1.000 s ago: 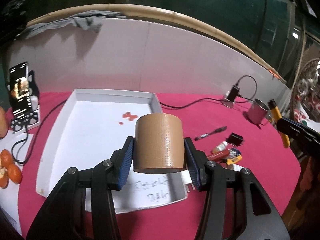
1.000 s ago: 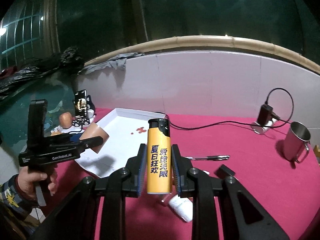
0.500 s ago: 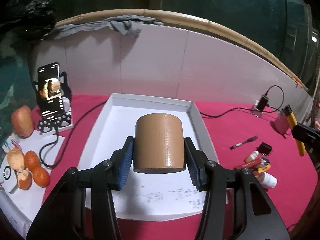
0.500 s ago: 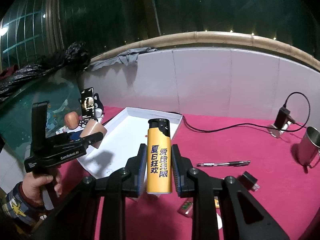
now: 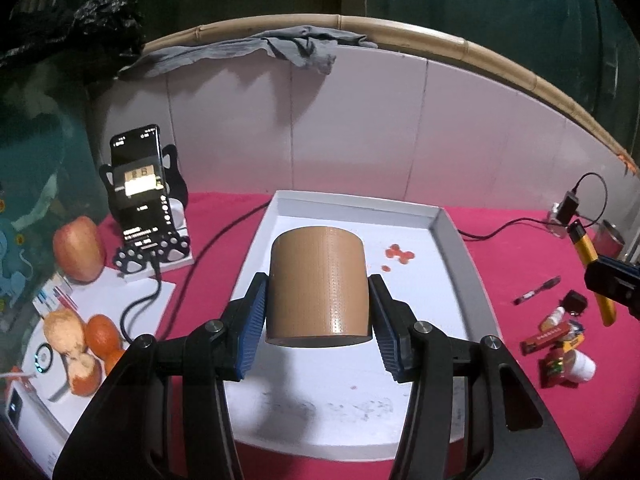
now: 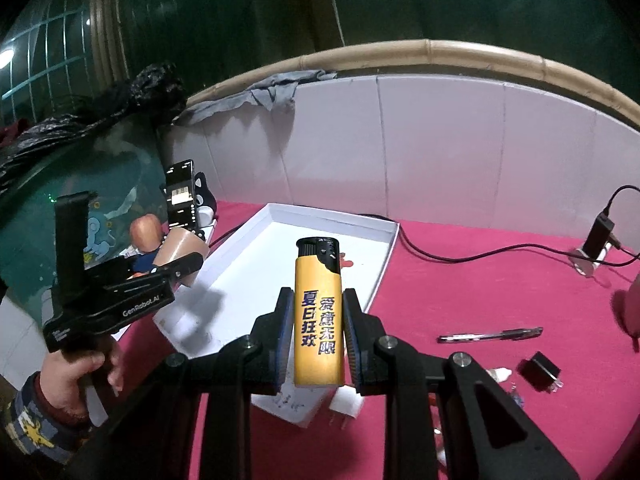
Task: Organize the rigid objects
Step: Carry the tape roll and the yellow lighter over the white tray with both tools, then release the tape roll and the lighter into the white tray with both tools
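My left gripper is shut on a brown tape roll and holds it above the white tray. My right gripper is shut on an upright yellow lighter with a black top, held above the near right corner of the tray. The left gripper with the tape roll shows at the left of the right wrist view. The lighter shows at the right edge of the left wrist view.
On the red cloth right of the tray lie a pen, a black plug, a small white bottle and red packets. A phone on a stand, an apple and oranges sit left. A black cable runs behind.
My left gripper has swung left with the tape roll, over the tray's middle. My right gripper has moved left toward the tray with the lighter.
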A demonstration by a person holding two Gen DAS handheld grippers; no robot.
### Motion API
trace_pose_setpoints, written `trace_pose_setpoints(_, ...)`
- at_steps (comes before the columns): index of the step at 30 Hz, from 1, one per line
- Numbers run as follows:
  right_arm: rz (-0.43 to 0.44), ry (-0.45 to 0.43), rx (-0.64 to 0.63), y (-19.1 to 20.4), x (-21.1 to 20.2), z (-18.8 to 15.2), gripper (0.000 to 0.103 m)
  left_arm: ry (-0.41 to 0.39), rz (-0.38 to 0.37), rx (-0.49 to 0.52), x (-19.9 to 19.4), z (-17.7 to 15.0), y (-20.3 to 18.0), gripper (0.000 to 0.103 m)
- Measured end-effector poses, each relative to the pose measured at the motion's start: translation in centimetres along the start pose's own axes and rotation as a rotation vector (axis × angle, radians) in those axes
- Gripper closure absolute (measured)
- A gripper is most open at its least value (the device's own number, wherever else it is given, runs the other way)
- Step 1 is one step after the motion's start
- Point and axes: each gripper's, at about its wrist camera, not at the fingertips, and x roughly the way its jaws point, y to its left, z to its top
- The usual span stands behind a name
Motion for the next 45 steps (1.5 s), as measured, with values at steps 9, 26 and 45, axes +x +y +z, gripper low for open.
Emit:
trace_pose_setpoints(9, 0.01, 0.067, 0.023, 1.3, 4.2, 1.2, 0.08, 0.028, 0.033, 0.032, 2.2, 0.8, 0.1, 0.054)
trace_pose_setpoints(26, -0.085, 0.187, 0.021, 2.1, 12.4, 1.0, 0.08, 0.137, 0.062, -0.013, 8.4, 2.0, 1.2, 0.054)
trace_pose_setpoints(45, -0.118, 0.112, 0.006, 2.7, 13.0, 1.0, 0.003, 0.049, 0.076, -0.097, 7.1, 2.3, 3.2, 0.0)
